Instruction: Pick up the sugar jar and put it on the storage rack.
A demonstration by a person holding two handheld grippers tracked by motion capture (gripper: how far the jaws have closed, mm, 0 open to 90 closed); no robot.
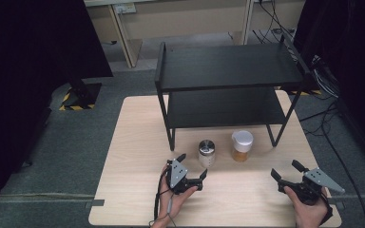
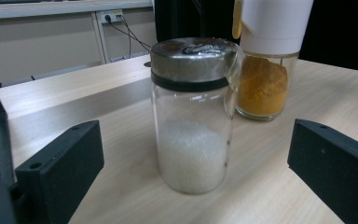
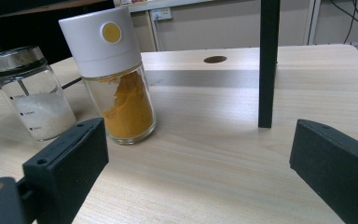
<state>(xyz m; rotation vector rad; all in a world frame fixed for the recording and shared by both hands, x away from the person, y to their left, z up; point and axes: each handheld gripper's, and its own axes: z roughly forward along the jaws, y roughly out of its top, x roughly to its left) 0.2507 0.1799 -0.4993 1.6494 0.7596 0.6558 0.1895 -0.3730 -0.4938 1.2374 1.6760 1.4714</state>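
Left gripper jaws wide, empty, flanking the steel-lidded glass jar of white grains. Off-centre closing could topple it into the adjacent white-capped orange-powder jar. Right gripper gapes, empty.

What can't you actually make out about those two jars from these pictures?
- Salt jar: embossed wording on its metal lid, left gripper view, too blurred and glary to read.
- Salt jar's small printed level marks, right gripper view: too small to read.
- Spice jar: top of its white cap cut off by the upper edge, left gripper view.
- Both jars' contents, high view: too small to see.
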